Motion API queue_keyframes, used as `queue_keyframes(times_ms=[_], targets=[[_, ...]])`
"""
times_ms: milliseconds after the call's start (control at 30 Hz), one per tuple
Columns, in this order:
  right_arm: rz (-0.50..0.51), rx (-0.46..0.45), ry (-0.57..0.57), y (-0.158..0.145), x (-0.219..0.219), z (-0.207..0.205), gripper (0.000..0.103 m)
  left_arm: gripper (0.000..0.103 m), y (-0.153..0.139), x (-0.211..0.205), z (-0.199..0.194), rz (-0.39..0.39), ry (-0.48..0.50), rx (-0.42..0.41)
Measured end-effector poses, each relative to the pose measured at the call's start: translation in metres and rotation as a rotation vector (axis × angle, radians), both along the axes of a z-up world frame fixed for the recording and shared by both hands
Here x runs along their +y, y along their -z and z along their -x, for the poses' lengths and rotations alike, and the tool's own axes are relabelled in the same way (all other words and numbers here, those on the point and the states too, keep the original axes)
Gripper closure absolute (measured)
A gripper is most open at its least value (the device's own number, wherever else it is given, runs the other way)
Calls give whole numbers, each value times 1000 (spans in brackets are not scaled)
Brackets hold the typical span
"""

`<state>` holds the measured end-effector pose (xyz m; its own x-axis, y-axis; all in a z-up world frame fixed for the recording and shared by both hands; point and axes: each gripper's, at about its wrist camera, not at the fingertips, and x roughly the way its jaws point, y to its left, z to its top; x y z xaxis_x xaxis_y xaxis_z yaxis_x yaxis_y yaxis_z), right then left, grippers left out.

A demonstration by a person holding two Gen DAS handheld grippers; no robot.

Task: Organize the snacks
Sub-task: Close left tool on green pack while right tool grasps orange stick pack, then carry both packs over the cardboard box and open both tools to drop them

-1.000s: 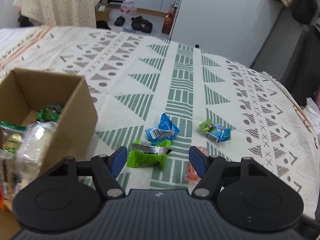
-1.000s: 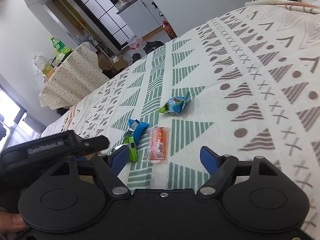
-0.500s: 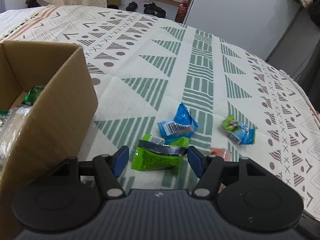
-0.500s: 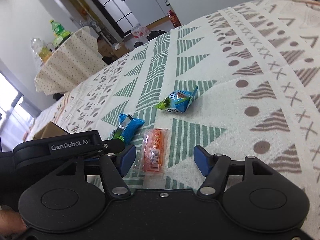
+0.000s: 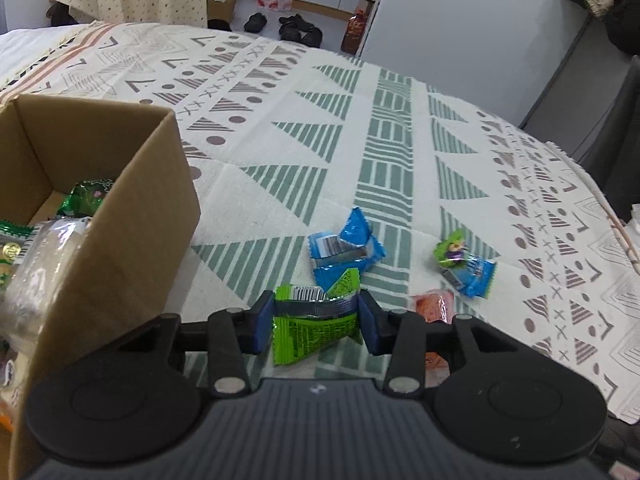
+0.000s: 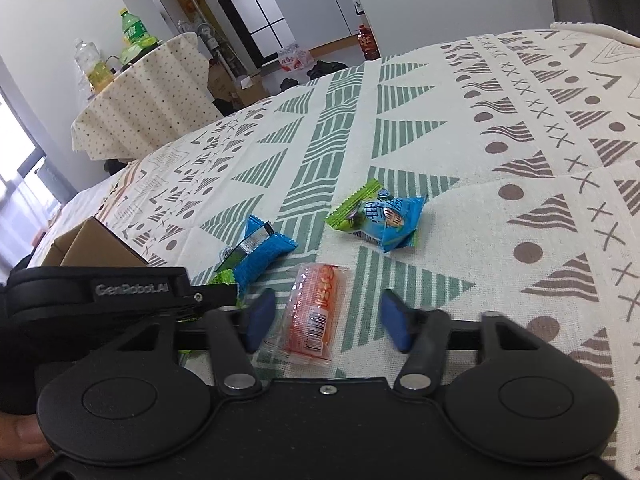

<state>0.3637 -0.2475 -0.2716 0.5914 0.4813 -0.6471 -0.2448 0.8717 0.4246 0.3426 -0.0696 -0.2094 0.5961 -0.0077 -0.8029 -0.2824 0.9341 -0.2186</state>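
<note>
While the left claw [image 5: 316,322] is closing with both pads pressed on a crinkled lime-green foil snack packet [image 5: 310,330] lying on the patterned desk cloth [image 5: 280,152], the right claw [image 6: 326,320] is closing around a clear-wrapped orange snack bar [image 6: 314,312]; pads not touching it yet.

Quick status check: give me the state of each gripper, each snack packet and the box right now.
left gripper: jaws closing, pads on the green packet
right gripper: jaws closing around the orange packet, pads not yet touching it
blue packet: loose on the cloth
green-and-blue packet: loose on the cloth, apart from the others
cardboard box: open, snacks already inside
</note>
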Motion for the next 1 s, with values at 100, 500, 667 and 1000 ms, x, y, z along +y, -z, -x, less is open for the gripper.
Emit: queue_keyframes(times_ms=[100, 500, 667, 1000], targets=[[-21, 25, 15, -1, -5, 1, 79, 60, -7, 1, 9, 4, -2, -8], [-34, 26, 73, -16, -25, 32, 83, 60, -39, 9, 42, 17, 10, -73], [-45, 12, 79, -28, -25, 46, 84, 60, -54, 16, 55, 29, 17, -101], [-99, -3, 108, -58, -19, 70, 85, 60, -87, 39, 74, 25, 2, -169]])
